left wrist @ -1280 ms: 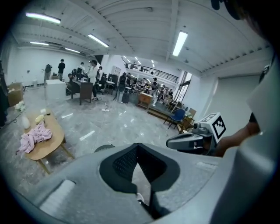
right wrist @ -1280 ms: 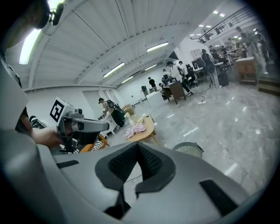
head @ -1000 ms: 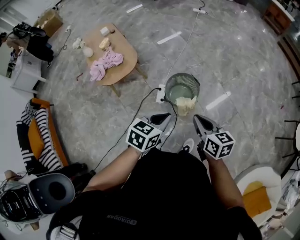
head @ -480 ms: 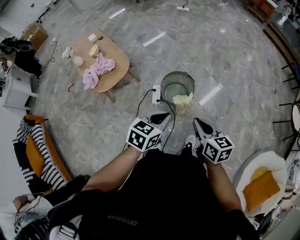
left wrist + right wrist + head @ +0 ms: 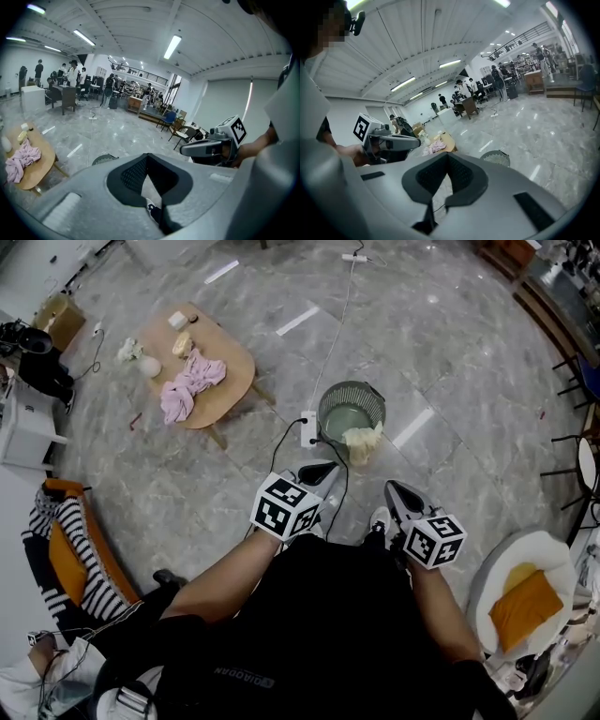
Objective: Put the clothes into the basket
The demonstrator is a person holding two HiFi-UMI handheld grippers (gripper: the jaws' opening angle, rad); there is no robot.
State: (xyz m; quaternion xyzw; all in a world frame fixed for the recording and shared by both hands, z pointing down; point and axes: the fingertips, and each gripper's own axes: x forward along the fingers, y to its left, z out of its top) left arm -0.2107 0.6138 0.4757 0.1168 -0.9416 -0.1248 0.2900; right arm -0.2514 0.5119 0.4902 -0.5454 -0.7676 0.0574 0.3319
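Note:
A pink garment [image 5: 190,386] lies bunched on the small wooden table [image 5: 234,371] at the upper left. The round wire basket [image 5: 352,412] stands on the floor ahead, with a cream cloth [image 5: 362,441] draped over its near rim. My left gripper [image 5: 321,473] and right gripper [image 5: 397,493] are held side by side in front of the person's body, short of the basket. Both are shut with nothing between the jaws. The left gripper view shows the pink garment [image 5: 20,159] and the basket [image 5: 104,159] beyond its closed jaws. The right gripper view shows the basket [image 5: 496,158] too.
A white power strip [image 5: 307,429] with a black cable lies on the floor just left of the basket. A striped garment hangs on an orange chair [image 5: 73,554] at the left. At the lower right stands a white chair with an orange cushion [image 5: 525,601]. A vase [image 5: 148,366] and small items share the table.
The floor scene has slid left and turned a little in the head view as the person moves. Both grippers stay shut in front of the body, shifted slightly.

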